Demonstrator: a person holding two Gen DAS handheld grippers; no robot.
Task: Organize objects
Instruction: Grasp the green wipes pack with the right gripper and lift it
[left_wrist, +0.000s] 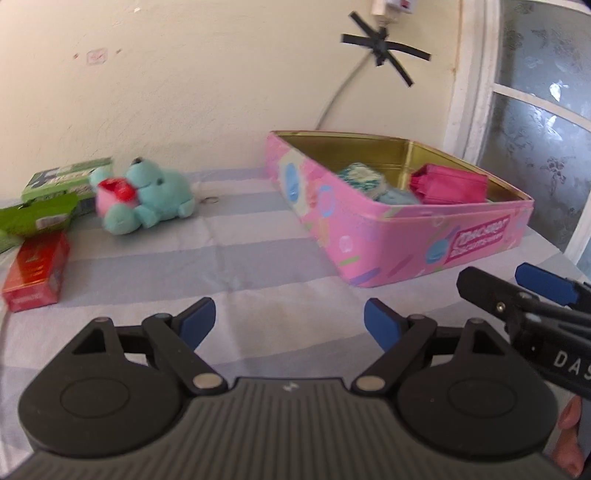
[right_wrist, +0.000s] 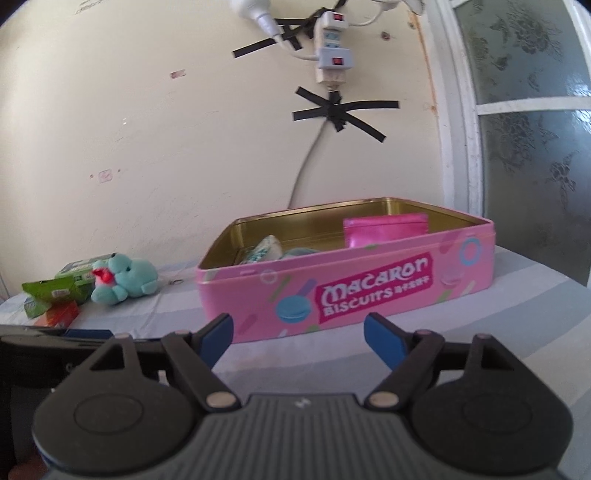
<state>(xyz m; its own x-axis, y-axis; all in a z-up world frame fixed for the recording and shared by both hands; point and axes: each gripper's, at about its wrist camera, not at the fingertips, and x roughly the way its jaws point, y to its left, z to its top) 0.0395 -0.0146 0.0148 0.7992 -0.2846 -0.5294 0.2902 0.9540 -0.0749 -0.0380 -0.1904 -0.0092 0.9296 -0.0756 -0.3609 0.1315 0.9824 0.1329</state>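
A pink biscuit tin (left_wrist: 413, 236) (right_wrist: 369, 284) stands open on the striped cloth, with a pink pouch (left_wrist: 448, 183) (right_wrist: 384, 229), a teal-and-white item (left_wrist: 360, 176) and a light blue item (left_wrist: 397, 196) inside it. A teal plush toy (left_wrist: 147, 199) (right_wrist: 123, 278) lies to the tin's left. Beside the toy sit a red box (left_wrist: 35, 275), a green packet (left_wrist: 37, 218) and a green box (left_wrist: 64, 179). My left gripper (left_wrist: 290, 325) hovers open over bare cloth, nothing between its fingers. In front of the tin, my right gripper (right_wrist: 299, 334) (left_wrist: 517, 284) is open and empty.
A cream wall stands close behind the table, with a cable taped by black strips (right_wrist: 338, 110) and a power strip (right_wrist: 332, 48). A frosted window (right_wrist: 528, 129) bounds the right side. A small metal ring (left_wrist: 210, 200) lies beside the plush. Striped cloth (left_wrist: 229, 266) spreads between tin and boxes.
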